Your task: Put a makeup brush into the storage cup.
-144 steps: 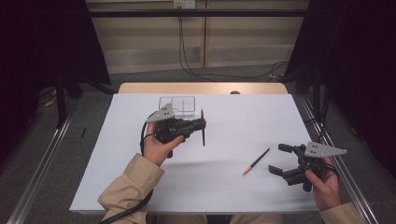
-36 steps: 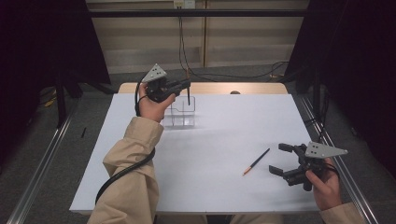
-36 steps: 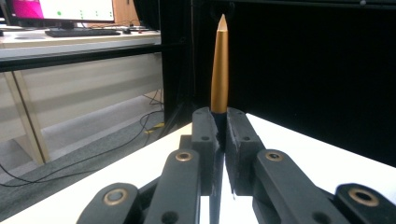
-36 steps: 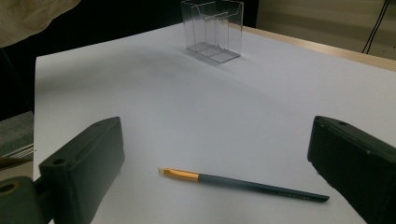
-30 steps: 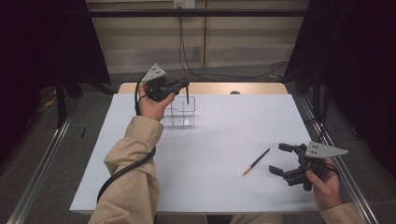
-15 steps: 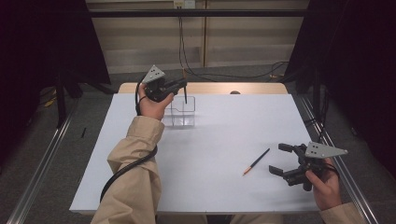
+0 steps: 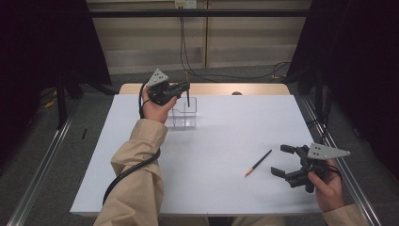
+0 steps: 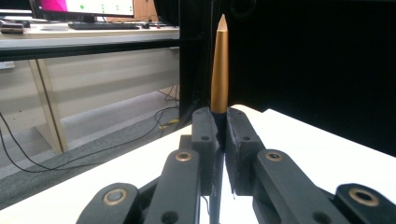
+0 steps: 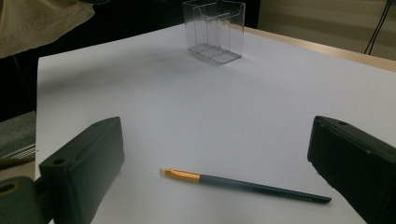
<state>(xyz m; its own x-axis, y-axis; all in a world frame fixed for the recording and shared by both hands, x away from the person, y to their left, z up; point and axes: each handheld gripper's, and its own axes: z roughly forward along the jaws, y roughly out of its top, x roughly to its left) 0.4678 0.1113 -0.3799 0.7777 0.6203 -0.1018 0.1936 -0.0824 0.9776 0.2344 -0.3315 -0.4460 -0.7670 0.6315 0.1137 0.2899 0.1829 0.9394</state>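
Jaws of the left hand-held gripper (image 7: 187, 92) are clamped on a gold-tipped pen (image 8: 219, 65); its lower part is hidden between them in the left gripper view. It hangs upright over the clear box (image 7: 184, 113) at 11 o'clock on the desk (image 7: 226, 141); whether it touches the box is unclear. Right hand-held gripper (image 7: 283, 160), at 4 o'clock, gapes wide and empty. One brush (image 9: 243, 182) lies just before it. Two compartments show in the one box.

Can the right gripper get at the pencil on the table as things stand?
Probably yes. The right gripper has its jaws open and nothing in them, and the pencil lies flat on bare white table between them, with nothing around it.
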